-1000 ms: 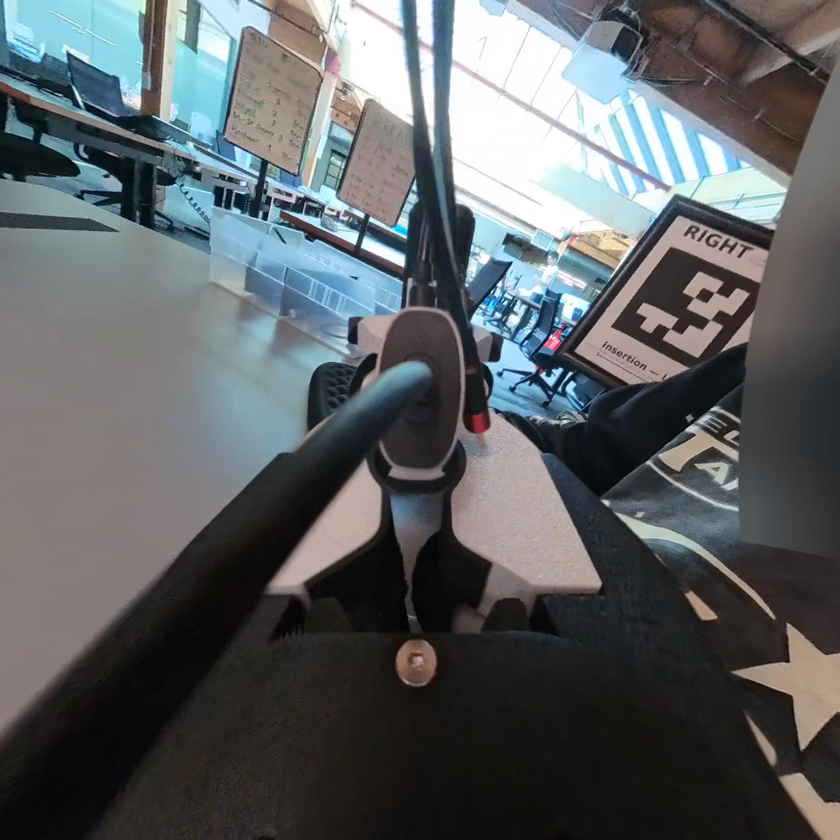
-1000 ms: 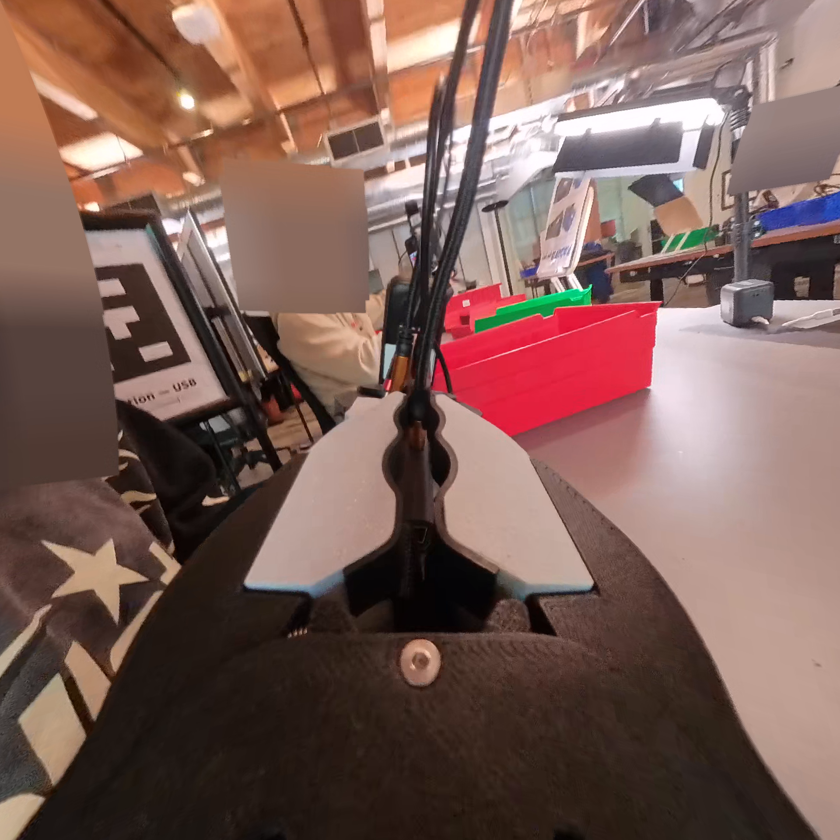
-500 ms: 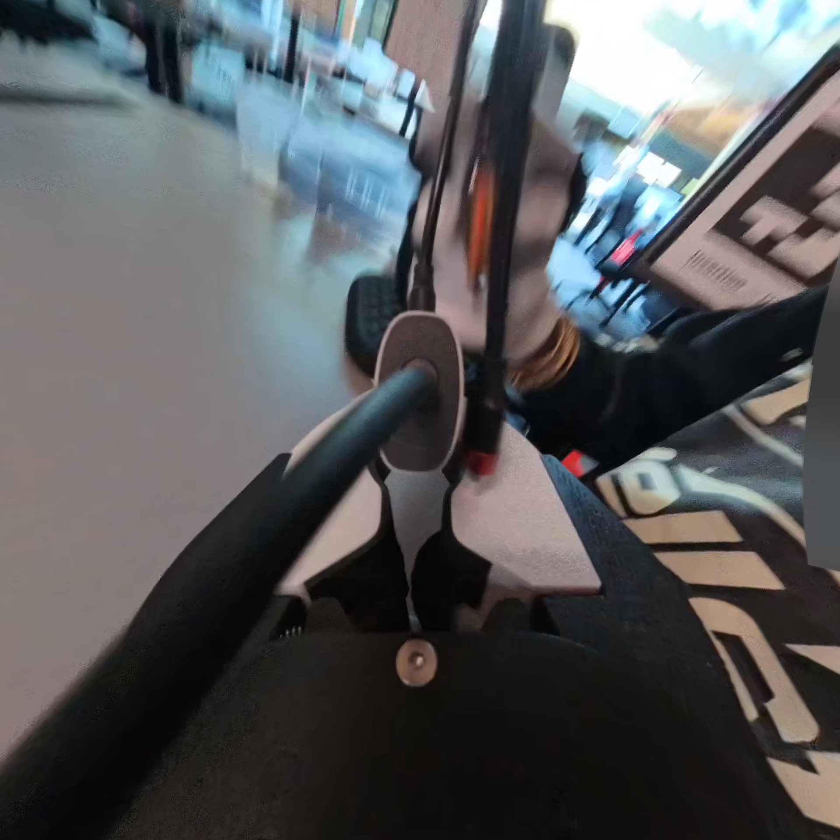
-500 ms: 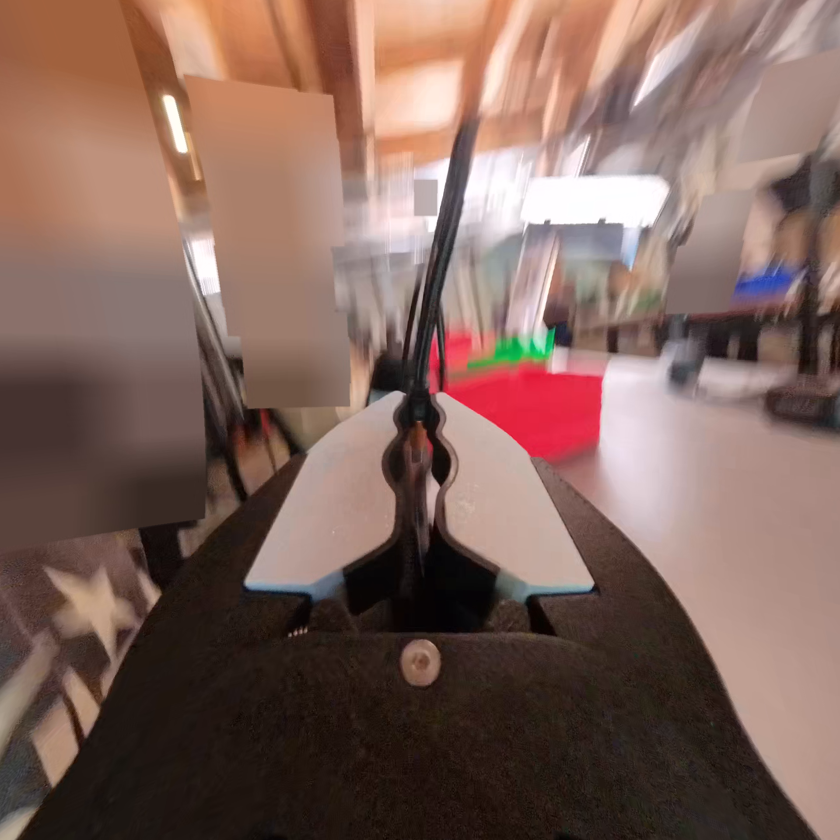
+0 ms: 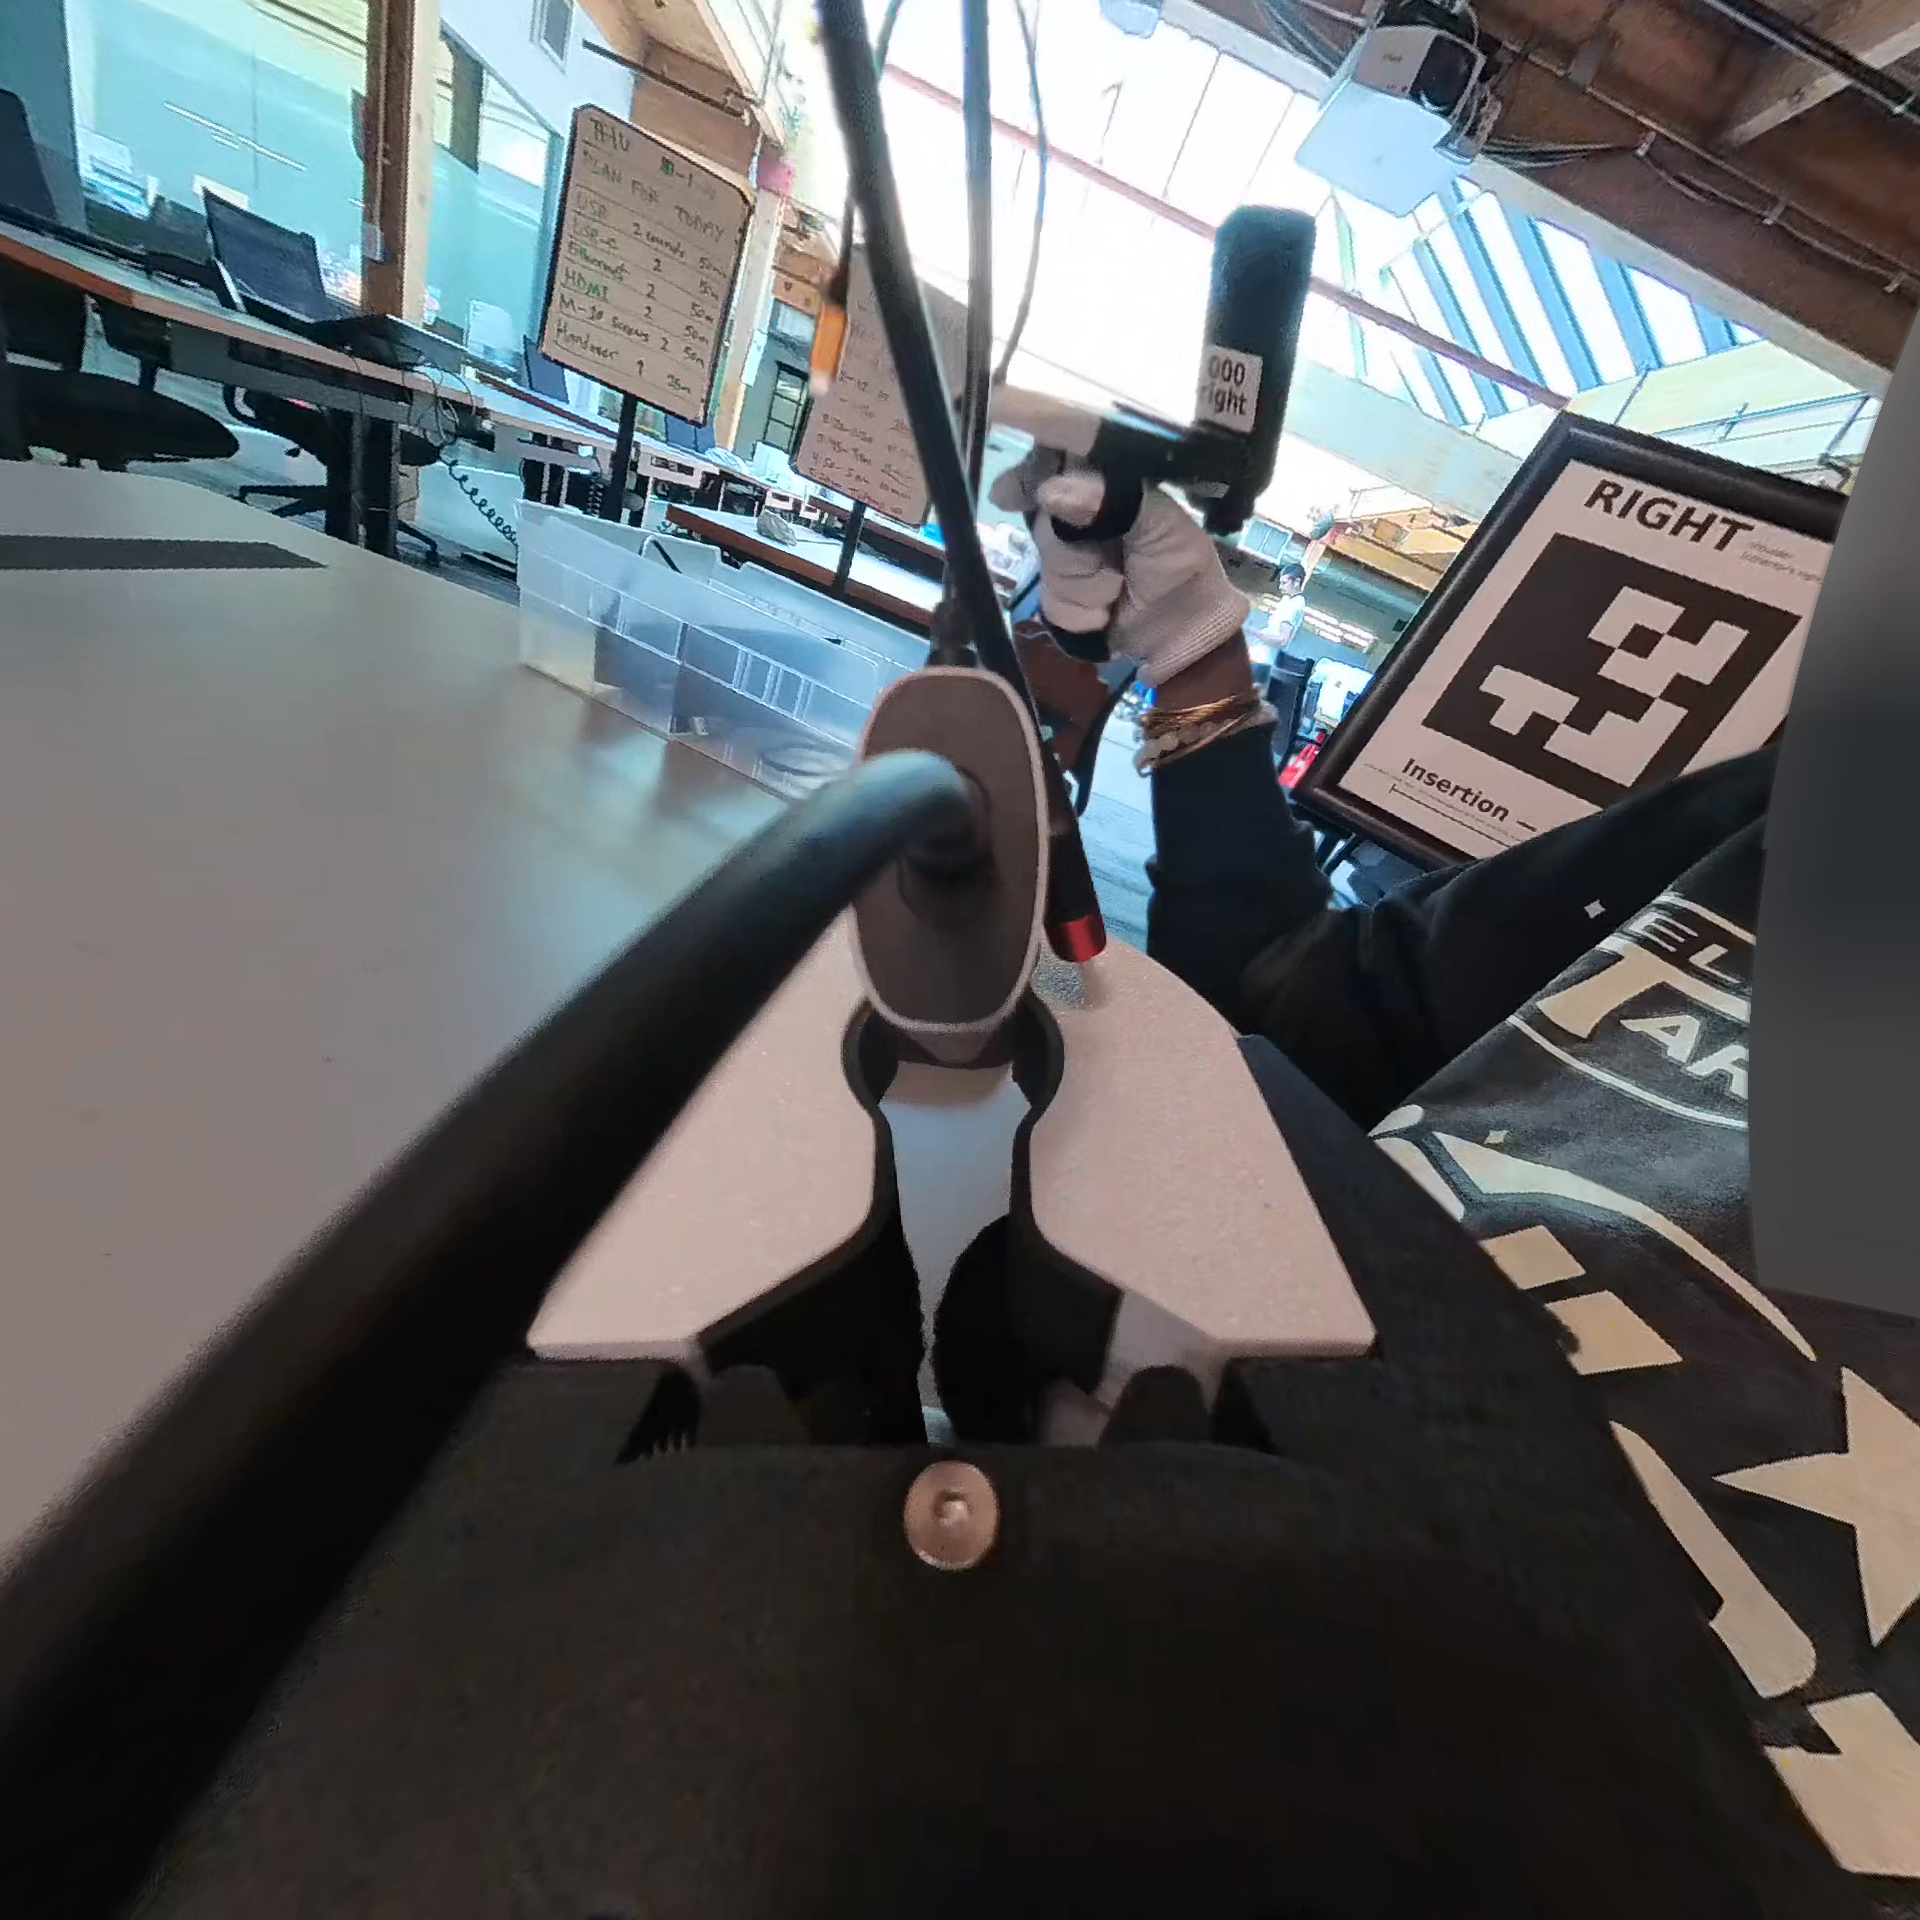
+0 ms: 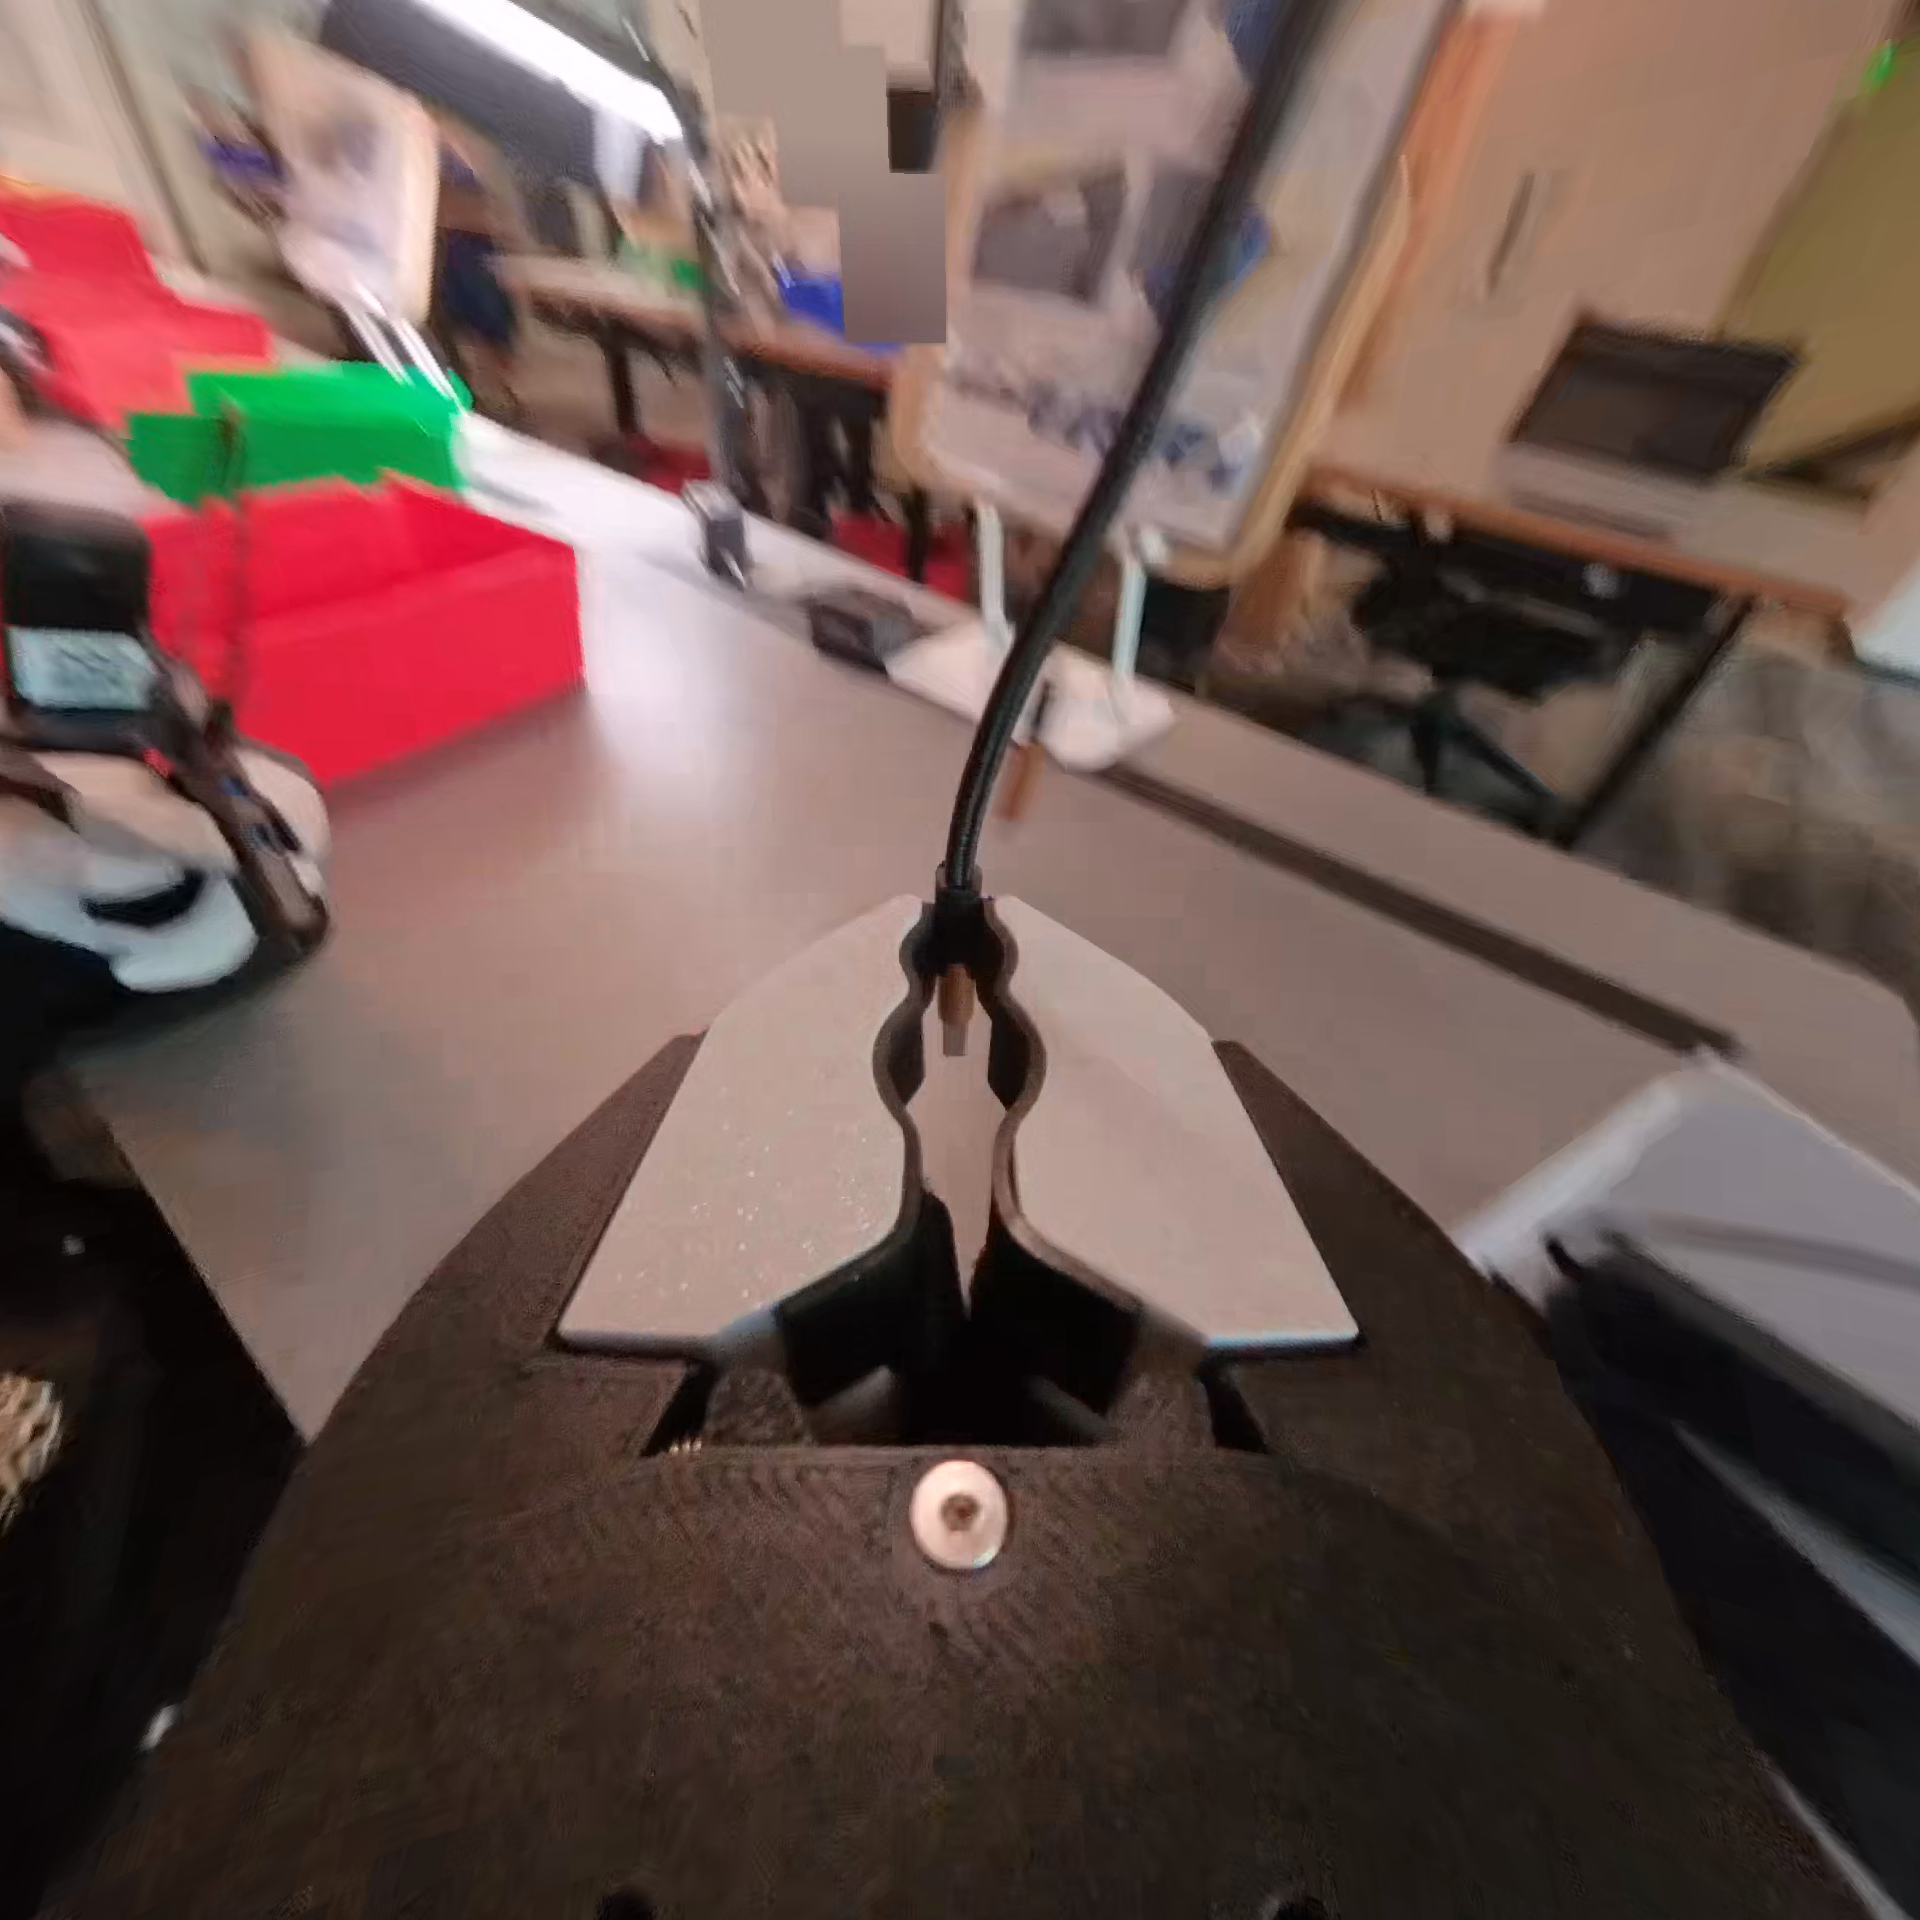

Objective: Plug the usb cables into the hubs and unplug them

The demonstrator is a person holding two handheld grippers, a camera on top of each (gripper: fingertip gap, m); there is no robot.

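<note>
In the left wrist view my left gripper [image 5: 958, 1013] is shut on a grey oval-ended USB hub [image 5: 951, 831]. The hub's thick black lead [image 5: 582, 1049] curves back toward the camera. A black cable with a red-collared plug [image 5: 1075, 928] sits against the hub's right side and runs upward. My right gripper [image 6: 954, 920] is shut on a black USB cable's plug [image 6: 956, 977], whose metal tip points back at the camera. Its cable [image 6: 1091, 520] rises up and right. The right gripper, in a white-gloved hand [image 5: 1138, 582], is raised behind the hub.
Grey table [image 5: 260, 831] with a clear plastic organiser [image 5: 665, 634] at its far edge. A framed marker sign [image 5: 1590, 665] stands to the right, near a dark sleeve [image 5: 1351, 935]. Red bin [image 6: 395, 634] and green bin [image 6: 301, 426] at left; a grey box [image 6: 1714, 1247] at right. Left tips to right tips: about 30 cm.
My right gripper has lifted up and away from the hub and swung round toward the table, still holding its plug. The left gripper keeps the hub, roughly in place.
</note>
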